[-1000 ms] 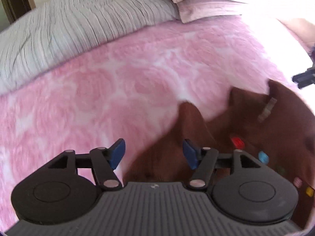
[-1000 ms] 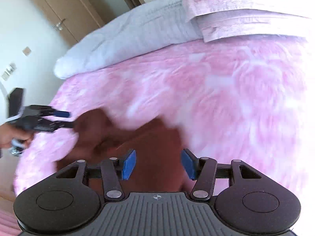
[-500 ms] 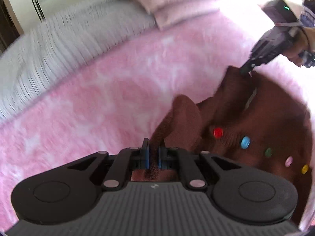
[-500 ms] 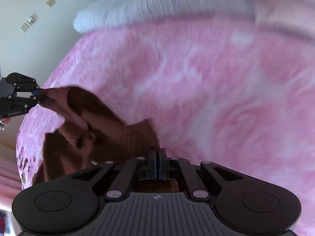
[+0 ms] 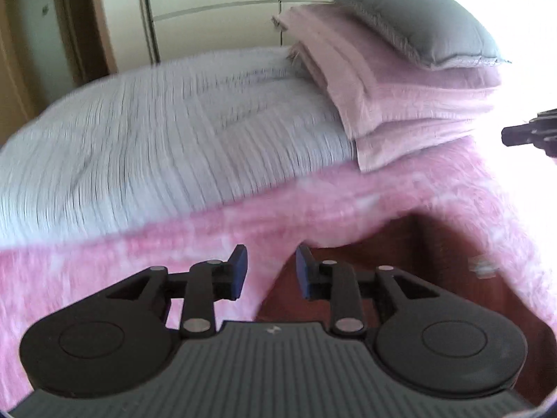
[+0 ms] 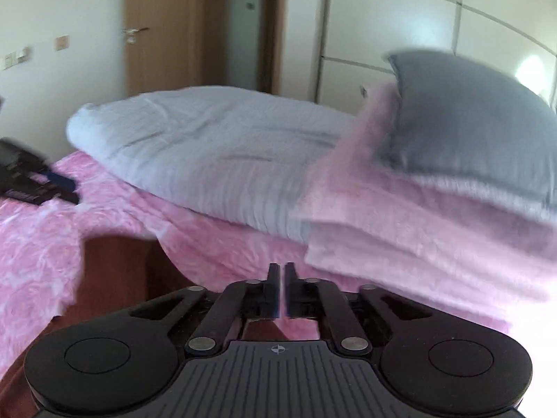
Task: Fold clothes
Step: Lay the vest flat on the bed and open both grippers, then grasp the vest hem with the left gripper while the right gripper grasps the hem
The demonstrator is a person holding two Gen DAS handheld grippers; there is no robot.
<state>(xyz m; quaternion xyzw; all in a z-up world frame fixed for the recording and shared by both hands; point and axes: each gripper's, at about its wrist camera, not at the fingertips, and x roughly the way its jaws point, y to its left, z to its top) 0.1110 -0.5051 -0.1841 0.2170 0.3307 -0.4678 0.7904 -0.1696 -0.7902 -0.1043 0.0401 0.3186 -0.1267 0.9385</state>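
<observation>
Brown garment [image 5: 435, 271] lies spread on the pink bedspread [image 5: 139, 261], low in both wrist views and under the two tools. Going left to right: in the left wrist view the left gripper [image 5: 271, 271] has its blue pads set apart with nothing between them; the cloth's near edge runs from about 6 o'clock up toward 2 o'clock of it, so the fabric sits just right of and below that gap, with a pale tag [image 5: 482, 264] out at 3 o'clock. The right gripper [image 6: 280, 287] has its fingers drawn almost together; whether a fold of cloth is caught there cannot be told, as the tips show only pink blanket behind them. From it the garment [image 6: 115, 278] extends toward 9 o'clock. My reading is that both tools sit along the garment's near edge, the left one nearer a free corner. Beyond, a grey quilt [image 5: 156, 132] and stacked pink bedding [image 5: 400, 104] lie at 12 o'clock.
</observation>
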